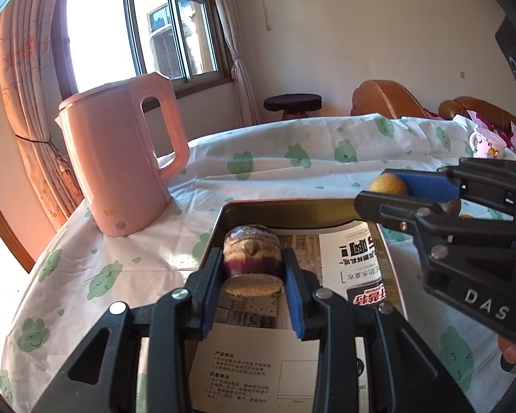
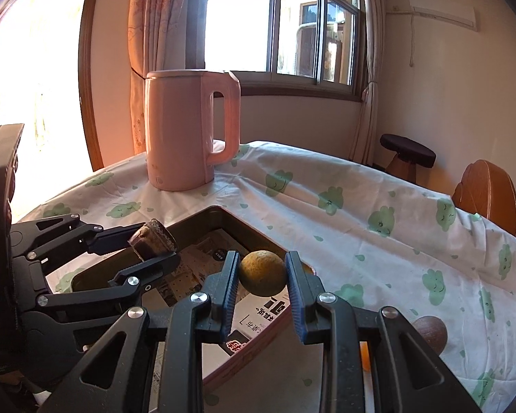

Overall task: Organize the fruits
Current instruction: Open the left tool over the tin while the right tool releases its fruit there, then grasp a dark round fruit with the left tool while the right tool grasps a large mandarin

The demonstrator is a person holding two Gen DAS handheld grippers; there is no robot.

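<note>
My left gripper [image 1: 253,262] is shut on a purple-brown round fruit [image 1: 251,251] with a tan flat end. It holds the fruit above the paper-lined metal tray [image 1: 292,211]. My right gripper [image 2: 263,265] is shut on a yellow-orange round fruit [image 2: 263,273], just over the tray's [image 2: 230,229] right rim. In the left wrist view, the right gripper [image 1: 392,191] comes in from the right with the yellow fruit [image 1: 387,183] at its tips. In the right wrist view, the left gripper [image 2: 151,248] comes in from the left with the purple fruit [image 2: 154,237].
A pink kettle [image 1: 120,158] stands on the cloud-print tablecloth behind the tray's far left corner. A brown round fruit [image 2: 430,335] and something orange [image 2: 364,356] lie on the cloth right of the tray. A patterned mug [image 1: 488,143] is at the far right; a stool [image 1: 292,103] and chairs stand beyond.
</note>
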